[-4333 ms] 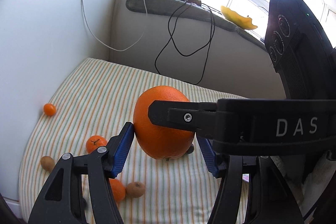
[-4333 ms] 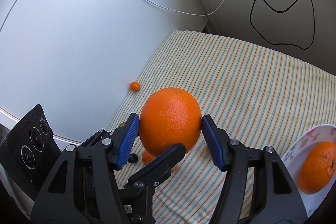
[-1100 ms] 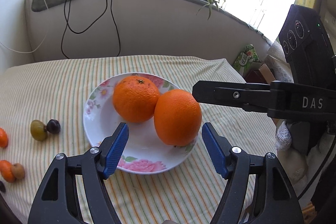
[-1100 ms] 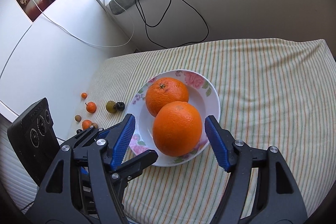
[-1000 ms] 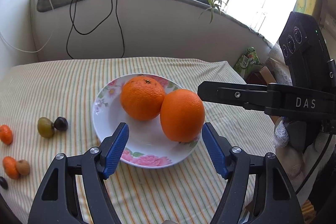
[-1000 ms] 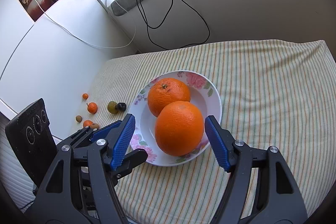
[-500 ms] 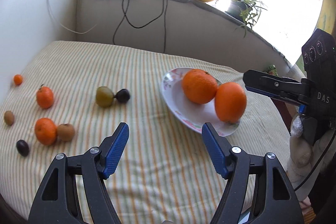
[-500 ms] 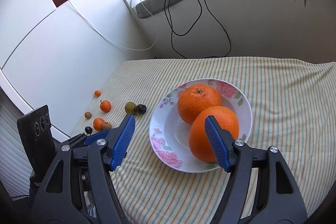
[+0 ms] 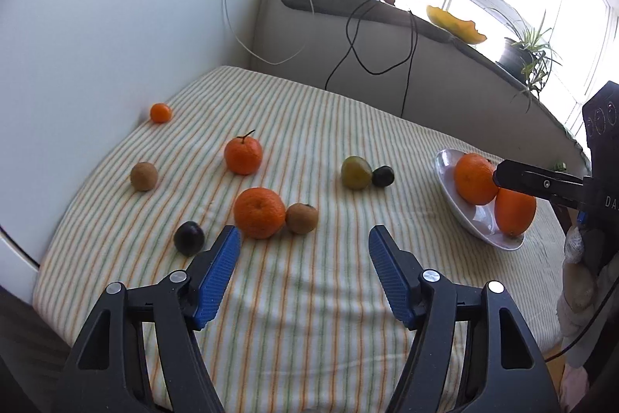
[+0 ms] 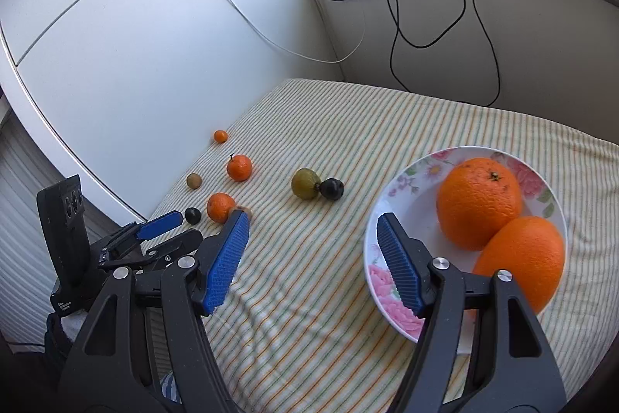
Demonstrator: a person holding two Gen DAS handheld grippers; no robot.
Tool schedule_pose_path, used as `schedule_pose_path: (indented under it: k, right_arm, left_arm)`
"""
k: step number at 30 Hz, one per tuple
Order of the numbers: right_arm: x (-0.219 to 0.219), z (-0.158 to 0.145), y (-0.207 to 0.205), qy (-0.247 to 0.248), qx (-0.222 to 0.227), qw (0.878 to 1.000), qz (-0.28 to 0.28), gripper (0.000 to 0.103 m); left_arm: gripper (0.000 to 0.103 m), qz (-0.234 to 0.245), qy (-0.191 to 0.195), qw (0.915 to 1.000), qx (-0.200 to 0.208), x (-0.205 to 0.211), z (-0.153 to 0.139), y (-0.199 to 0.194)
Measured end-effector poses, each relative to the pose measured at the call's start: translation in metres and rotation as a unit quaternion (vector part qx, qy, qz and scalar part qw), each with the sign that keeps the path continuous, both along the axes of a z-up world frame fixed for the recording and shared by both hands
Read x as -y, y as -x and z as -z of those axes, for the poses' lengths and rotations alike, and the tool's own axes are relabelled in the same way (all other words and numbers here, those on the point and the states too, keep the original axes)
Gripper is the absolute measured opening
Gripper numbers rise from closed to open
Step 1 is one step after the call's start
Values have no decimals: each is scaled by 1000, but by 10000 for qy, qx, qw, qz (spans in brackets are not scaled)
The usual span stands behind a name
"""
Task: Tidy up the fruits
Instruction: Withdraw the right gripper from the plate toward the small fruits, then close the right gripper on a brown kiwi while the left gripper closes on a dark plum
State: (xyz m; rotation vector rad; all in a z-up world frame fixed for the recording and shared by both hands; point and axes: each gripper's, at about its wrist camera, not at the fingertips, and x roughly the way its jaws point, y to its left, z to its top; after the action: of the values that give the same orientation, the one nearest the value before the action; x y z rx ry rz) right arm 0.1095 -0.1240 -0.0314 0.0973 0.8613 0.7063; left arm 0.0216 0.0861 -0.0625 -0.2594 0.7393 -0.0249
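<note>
Two oranges fill the floral plate; left of it, mandarins, kiwis and plums dot the striped cloth, the empty left gripper closing, the right gripper agape.

Orange now on plate; grippers withdrawn.

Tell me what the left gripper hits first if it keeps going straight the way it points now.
Most likely the bare striped cloth. The left gripper, empty and closing, aims between its fingers just short of the mandarin and brown fruit; depth is uncertain, so it might graze those.
</note>
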Motion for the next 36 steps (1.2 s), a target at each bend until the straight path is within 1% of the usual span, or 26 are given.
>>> schedule_pose_path:
  k: [2,5,7,10,13,14,15,22,27,33,36]
  right_arm:
    - [-12,4,0,42,-56,9998,-184,71]
    - [-32,10,1,143,-59,9990,-421,63]
    - [-48,15,1,217,-80,9981,-569,58]
    - [-67,21,4,339,-106,9964,-771,52]
    - [-84,29,4,475,-106,9946,-913,50]
    - [-89,32,4,512,-124,9940,-960,45]
    - [-95,35,3,548,-149,9933,-1004,43]
    - [-126,50,-3,792,-135,9892,-1223,41]
    - [-144,59,-5,993,-60,9853,-1385,40]
    - [-160,70,-8,1201,29,9812,-1514,40]
    - [-165,73,-9,1271,61,9799,-1537,39]
  left_arm:
    - [60,-83,9,10000,-34,-10,4,3]
    - [54,-185,65,9998,-98,-24,11,5]
    - [51,-305,91,9994,-102,-34,14,6]
    - [50,-423,136,9990,-103,-46,17,6]
    - [45,-465,101,9987,-161,-54,22,4]
    - [43,-463,114,9987,-188,-55,25,3]
    - [42,-453,138,9987,-208,-57,27,3]
    - [37,-383,250,9986,-251,-63,33,-4]
    - [34,-369,241,9986,-281,-66,35,-7]
    - [32,-329,263,9986,-321,-67,39,-8]
    - [31,-312,204,9987,-340,-66,41,-10]
